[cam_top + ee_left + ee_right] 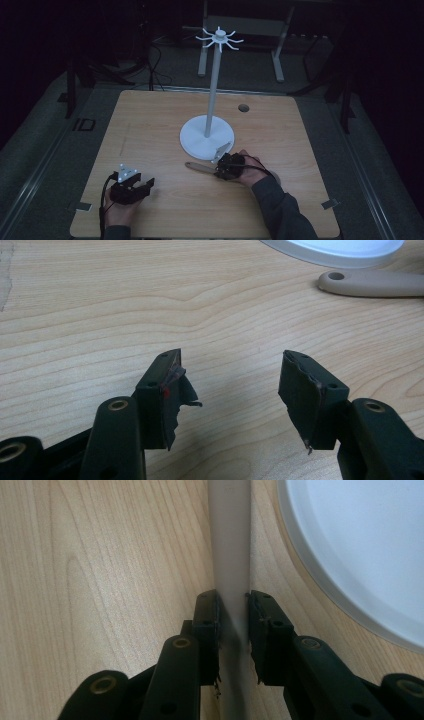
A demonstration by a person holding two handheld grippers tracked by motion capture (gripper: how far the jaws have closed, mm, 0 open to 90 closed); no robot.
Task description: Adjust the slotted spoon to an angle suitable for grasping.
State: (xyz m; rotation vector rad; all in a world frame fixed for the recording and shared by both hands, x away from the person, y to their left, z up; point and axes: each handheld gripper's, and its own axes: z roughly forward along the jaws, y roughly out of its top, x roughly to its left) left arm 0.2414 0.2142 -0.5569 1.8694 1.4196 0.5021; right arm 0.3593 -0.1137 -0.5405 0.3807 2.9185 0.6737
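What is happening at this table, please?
A person works at a wooden table with a gripper in each hand. The right gripper is closed on the beige handle of a kitchen utensil lying flat beside the round base of a white hanging stand. The handle's end has a hole, so hanging it on the stand's top hooks seems the likely aim. The left gripper rests open near the table's front edge, holding nothing.

utensil (199,167) | beige handle (hole at end) | flat on table, beside stand base (192,141)
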